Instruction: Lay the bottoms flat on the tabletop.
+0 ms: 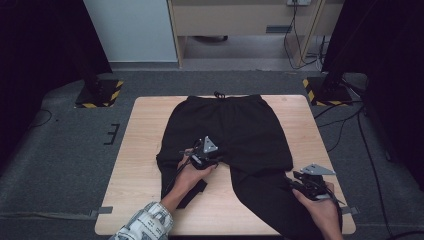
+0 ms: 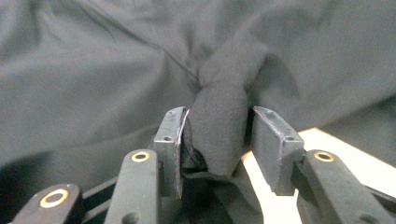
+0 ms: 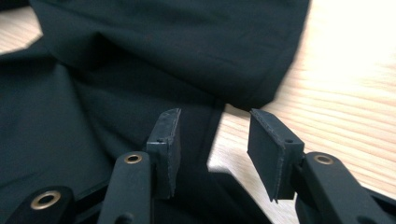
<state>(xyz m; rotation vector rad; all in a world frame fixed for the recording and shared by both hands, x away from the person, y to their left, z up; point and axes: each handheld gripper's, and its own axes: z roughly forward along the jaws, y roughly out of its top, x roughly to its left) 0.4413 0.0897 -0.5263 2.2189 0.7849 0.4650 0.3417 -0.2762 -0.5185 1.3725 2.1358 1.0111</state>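
A pair of black trousers (image 1: 235, 130) lies flat on the wooden table (image 1: 145, 130), waistband at the far side. My left gripper (image 1: 197, 151) rests on the trousers near the crotch. In the left gripper view a raised fold of black cloth (image 2: 219, 93) stands between the parted jaws of the left gripper (image 2: 217, 140); it brushes the left pad (image 2: 169, 140) and is clear of the right one. My right gripper (image 1: 297, 179) hovers at the outer edge of the right trouser leg. The right gripper (image 3: 214, 135) is open with nothing between its jaws, over the cloth's edge (image 3: 140, 56) and bare wood (image 3: 336, 84).
The left trouser leg is folded back, and its end (image 1: 192, 192) lies by the left wrist. Yellow-and-black striped stand bases sit on the floor at the back left (image 1: 100, 94) and back right (image 1: 322, 92). Cables (image 1: 350, 125) trail along the floor on the right.
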